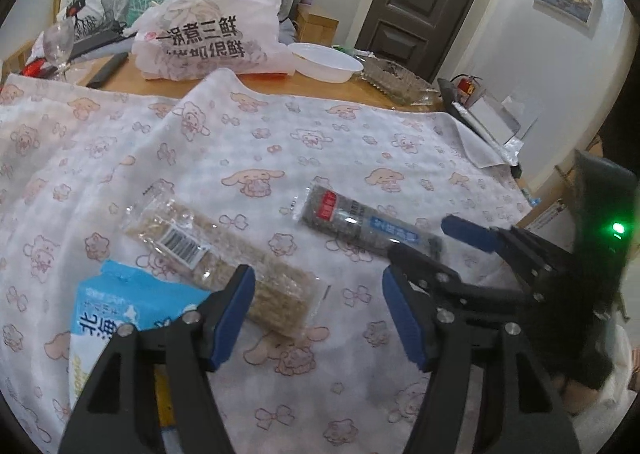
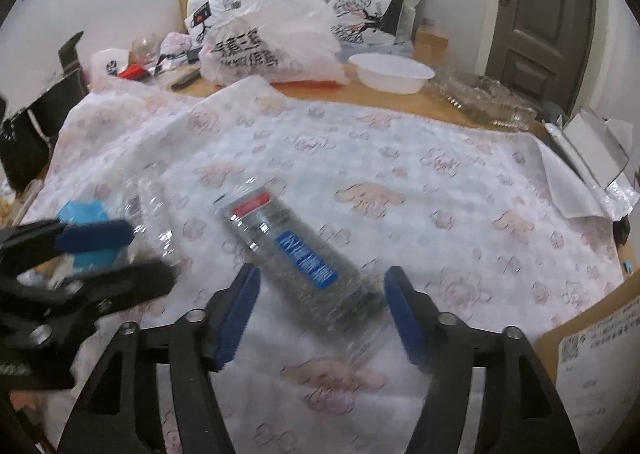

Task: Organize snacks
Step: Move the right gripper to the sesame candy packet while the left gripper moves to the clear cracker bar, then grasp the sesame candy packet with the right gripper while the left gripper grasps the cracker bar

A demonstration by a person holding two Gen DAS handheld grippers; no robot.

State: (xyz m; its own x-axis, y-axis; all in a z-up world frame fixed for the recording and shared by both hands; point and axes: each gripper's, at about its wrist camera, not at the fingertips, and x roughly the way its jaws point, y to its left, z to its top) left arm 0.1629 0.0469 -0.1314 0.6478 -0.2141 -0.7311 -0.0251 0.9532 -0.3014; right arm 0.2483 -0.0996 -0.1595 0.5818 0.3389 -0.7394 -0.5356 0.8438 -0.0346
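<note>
Left gripper (image 1: 318, 314), right gripper (image 2: 320, 310): jaws spread, empty, side by side.

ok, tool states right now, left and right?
Left tool: open, holding nothing, above the pale snack bar.
Right tool: open, empty, straddling the dark snack packet.

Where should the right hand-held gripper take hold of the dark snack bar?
Grip the dark snack bar across its narrow width near the middle, coming down from above. It lies flat on the cloth, long and slim, running diagonally, and the open right hand-held gripper already straddles its near end.
</note>
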